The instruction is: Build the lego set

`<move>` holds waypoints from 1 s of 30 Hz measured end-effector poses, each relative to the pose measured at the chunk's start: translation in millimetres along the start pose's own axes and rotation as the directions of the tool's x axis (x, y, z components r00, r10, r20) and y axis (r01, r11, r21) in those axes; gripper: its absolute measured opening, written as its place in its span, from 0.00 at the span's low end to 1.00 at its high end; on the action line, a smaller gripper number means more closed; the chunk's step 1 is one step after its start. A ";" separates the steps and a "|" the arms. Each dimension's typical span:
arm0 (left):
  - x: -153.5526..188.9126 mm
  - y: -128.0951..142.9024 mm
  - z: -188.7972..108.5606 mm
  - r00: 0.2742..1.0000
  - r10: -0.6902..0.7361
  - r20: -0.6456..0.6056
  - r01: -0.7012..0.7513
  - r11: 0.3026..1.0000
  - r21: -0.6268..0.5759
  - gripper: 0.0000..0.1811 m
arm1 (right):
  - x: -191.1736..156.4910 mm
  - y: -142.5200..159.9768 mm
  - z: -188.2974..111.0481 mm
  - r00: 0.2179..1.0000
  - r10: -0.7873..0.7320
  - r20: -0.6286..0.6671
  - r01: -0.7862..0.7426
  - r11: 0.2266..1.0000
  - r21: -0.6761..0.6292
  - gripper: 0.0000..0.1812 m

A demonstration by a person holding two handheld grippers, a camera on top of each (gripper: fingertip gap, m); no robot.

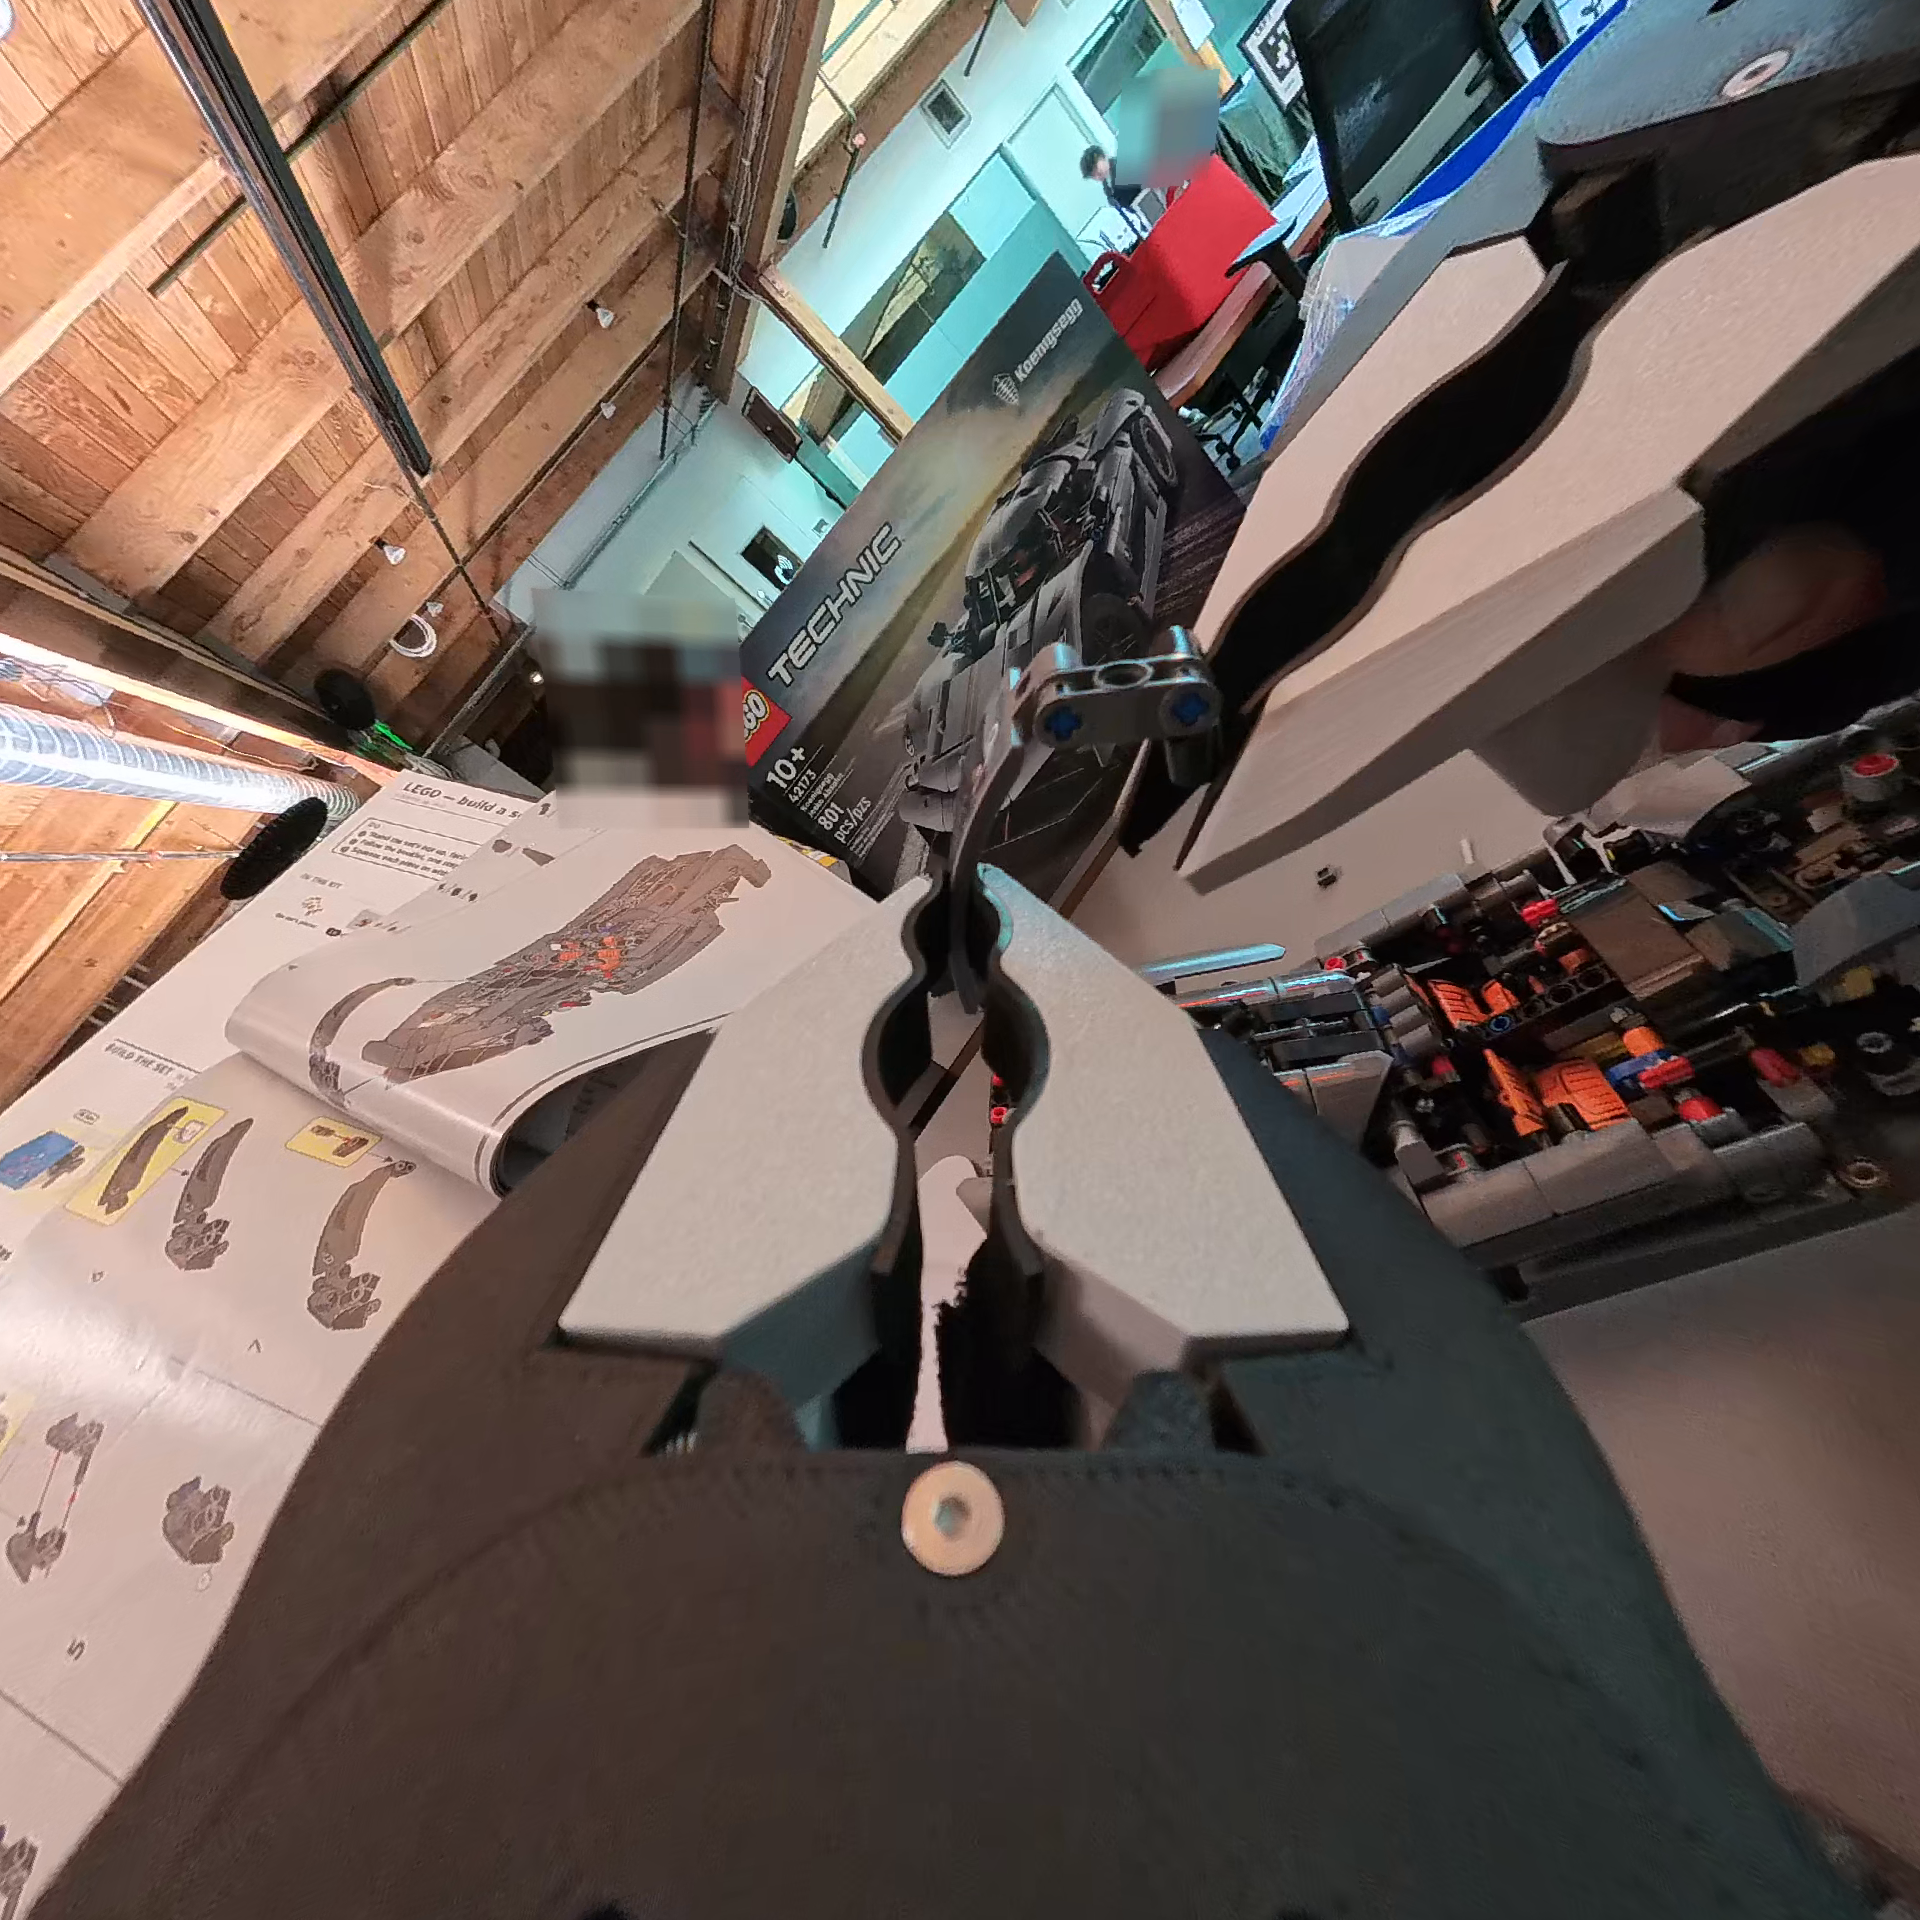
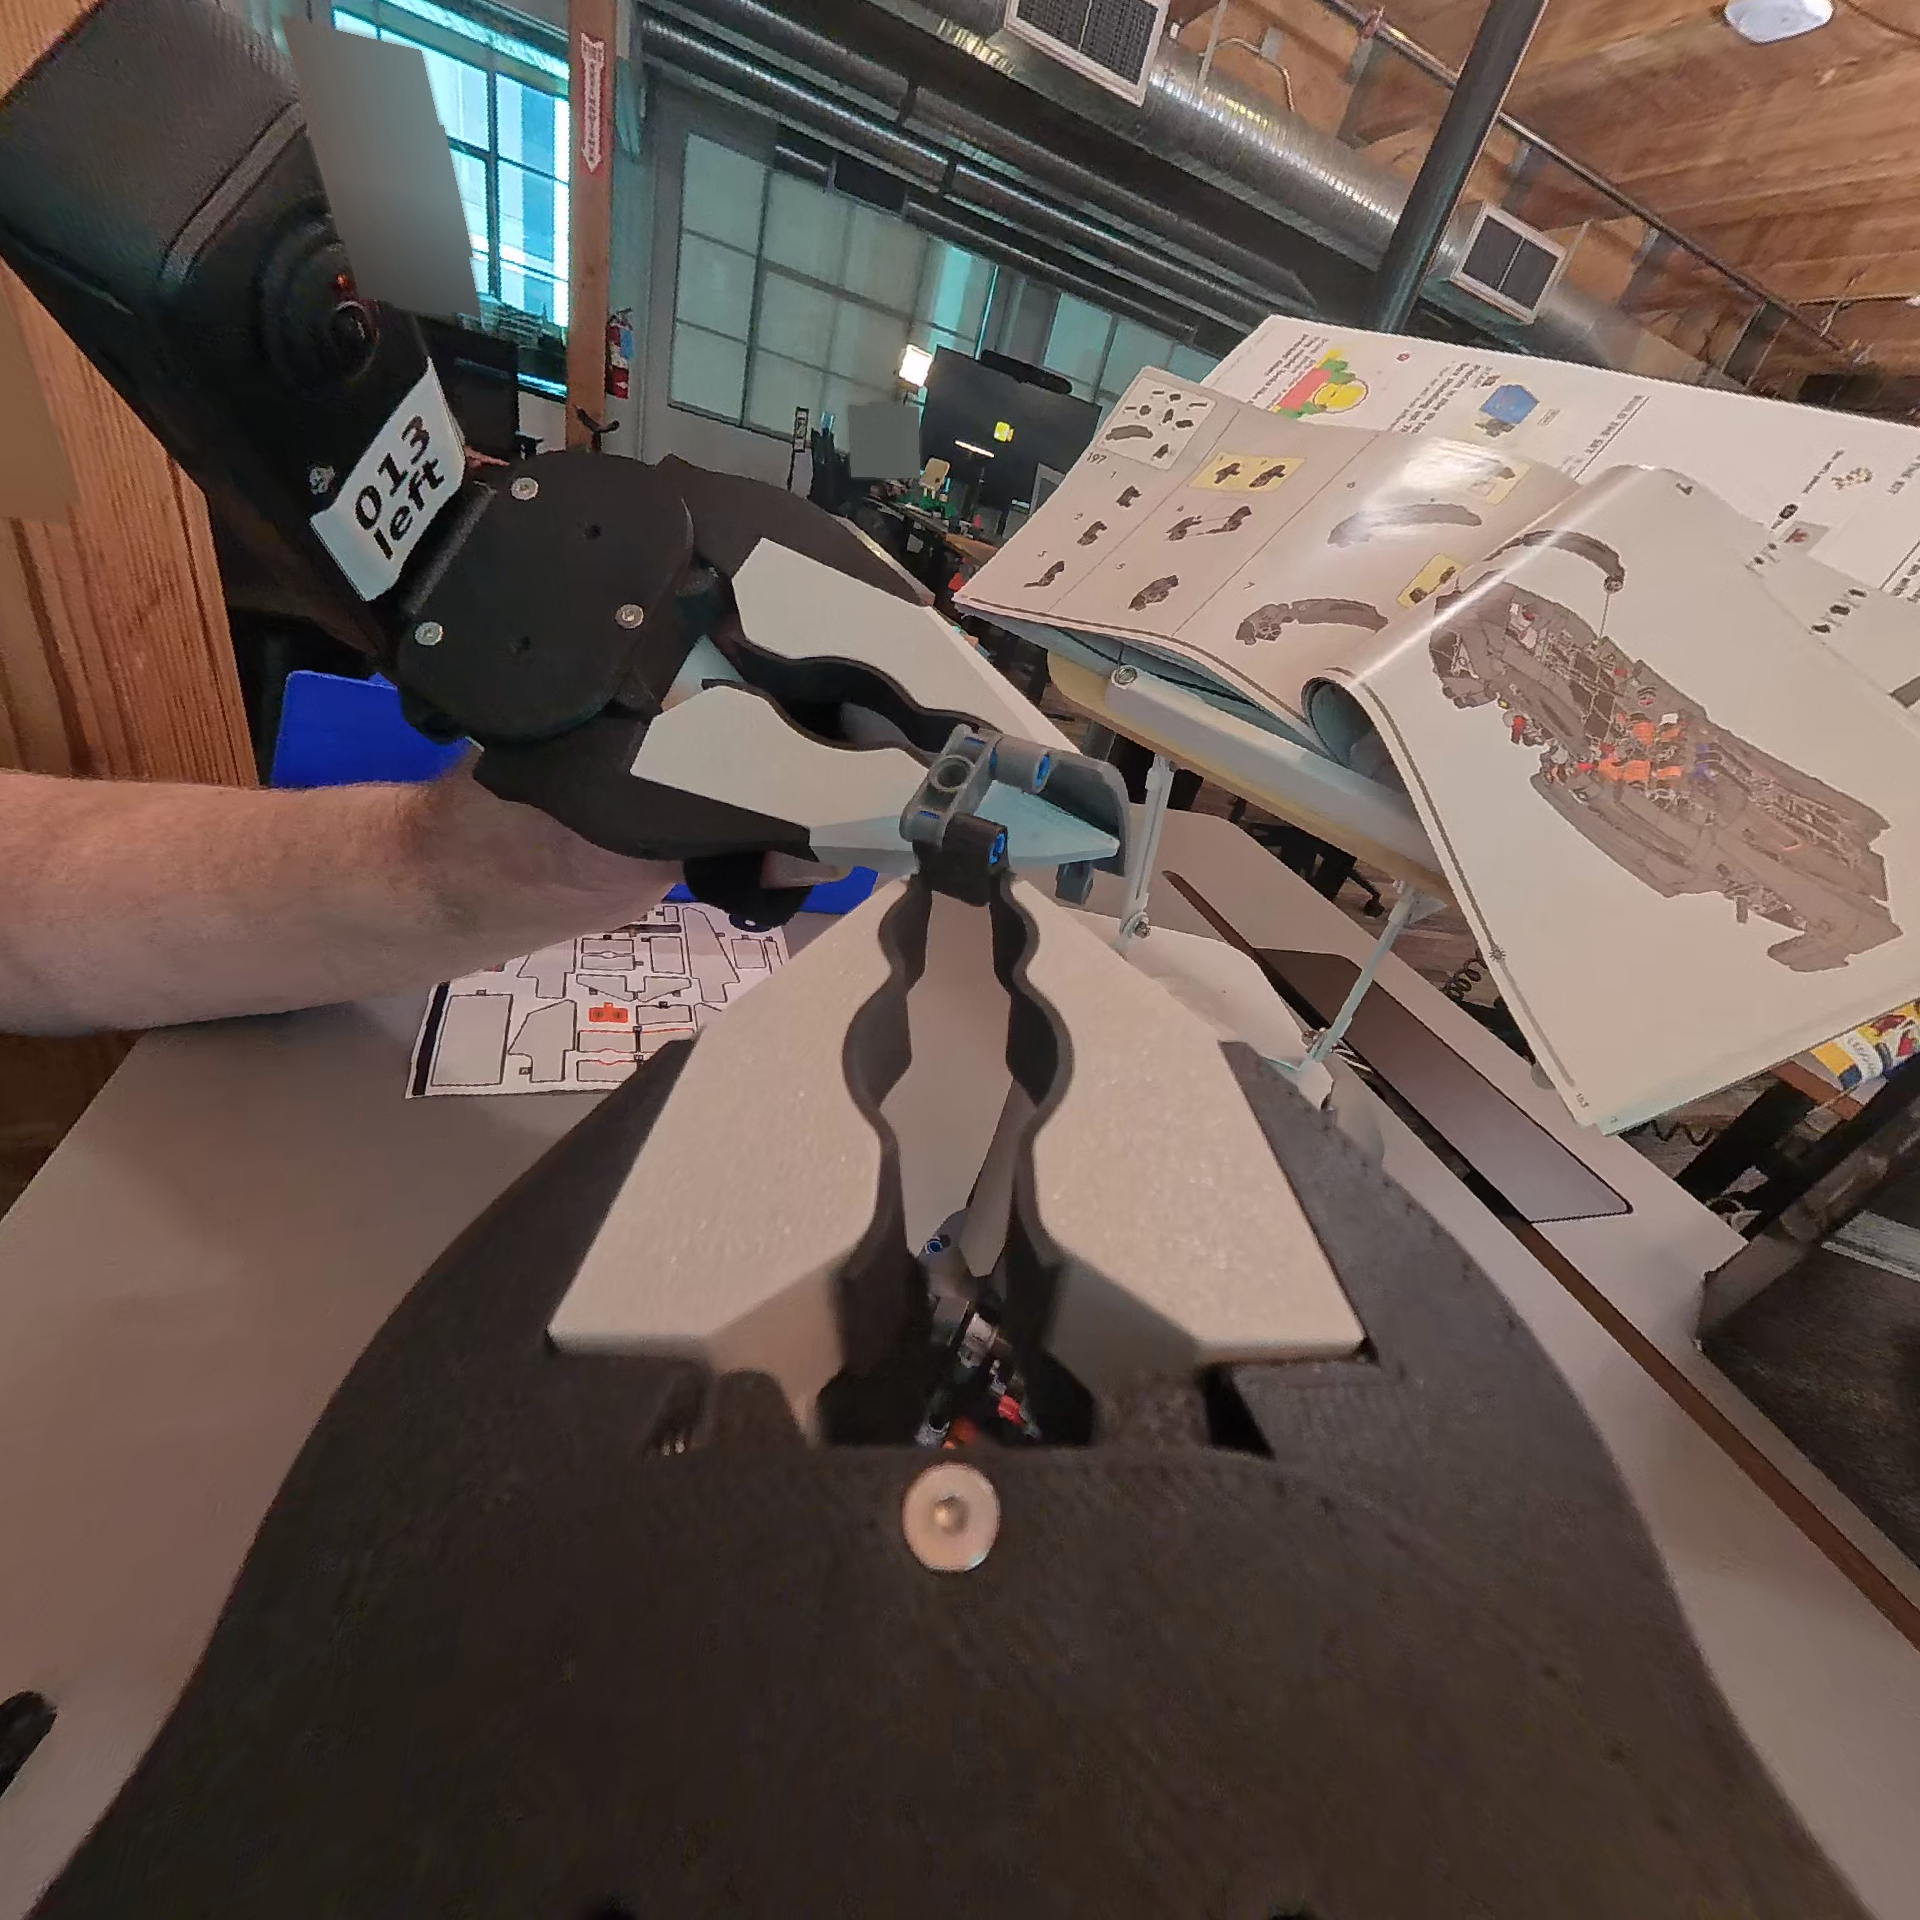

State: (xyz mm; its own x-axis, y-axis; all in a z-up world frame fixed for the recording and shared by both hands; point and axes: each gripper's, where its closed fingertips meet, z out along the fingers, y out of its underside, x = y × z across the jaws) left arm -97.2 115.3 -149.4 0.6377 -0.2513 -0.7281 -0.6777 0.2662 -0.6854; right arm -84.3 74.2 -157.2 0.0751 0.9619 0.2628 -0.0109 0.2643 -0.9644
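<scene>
Progress: a largely assembled car chassis (image 1: 1579, 1039), dark grey with orange, red and blue internals exposed, is seen on the tabletop (image 1: 1714, 1507) at about 3 o'clock in the left wrist view. The upper bodywork is judged not yet fitted, since the mechanism lies open. The instruction booklet (image 2: 1455, 665) is propped open on a stand at 2 o'clock in the right wrist view, at a late-looking page showing the near-complete model. The set's box (image 1: 997, 623) stands behind, at 12 o'clock in the left view. A printed sheet (image 2: 592, 997) lies flat on the tabletop at 10 o'clock in the right view.

Sub-assembly in hand: a curved grey panel with connector piece (image 1: 1117, 691), bearing blue pins, is held clear of the tabletop between both tools.

Left tool (image 1: 961, 914): closed narrowly on the thin panel end. Right tool (image 2: 951, 894): closed onto the dark connector at the other end.

Orientation: in the left view the long axis of the panel is seen running away from the camera toward 1 o'clock, pin end farthest. In the right view it lies crosswise, from 9 toward 3 o'clock.

Remaining, by judgement: attachment of this panel to the chassis, then further body panels.
</scene>
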 end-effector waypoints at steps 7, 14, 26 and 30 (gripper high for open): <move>-2.0 1.5 0.0 1.000 0.008 0.008 -0.008 1.000 -0.005 0.00 | -0.3 -0.5 -1.3 1.000 -0.003 0.006 0.003 1.000 -0.004 0.05; -14.0 9.0 -1.9 0.999 -0.015 0.034 0.016 1.000 -0.020 0.00 | -2.5 -3.7 -1.2 0.999 -0.037 -0.003 0.037 0.999 0.006 0.00; -2.7 7.0 2.3 0.996 0.075 0.051 -0.072 0.996 -0.058 0.00 | 2.4 -4.1 -0.1 1.000 0.013 -0.018 -0.012 0.999 0.030 0.21; 2.2 6.3 4.1 0.994 0.100 0.052 -0.097 0.993 -0.071 0.00 | 2.0 -1.2 1.9 0.999 0.013 -0.029 -0.013 1.000 0.013 0.17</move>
State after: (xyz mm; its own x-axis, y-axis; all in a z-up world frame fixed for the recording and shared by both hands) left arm -98.6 120.2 -155.3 0.5846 -0.1747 -0.7923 -0.7604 0.2225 -0.6102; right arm -86.0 75.9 -155.5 0.1043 0.9628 0.2492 -0.0244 0.2530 -0.9672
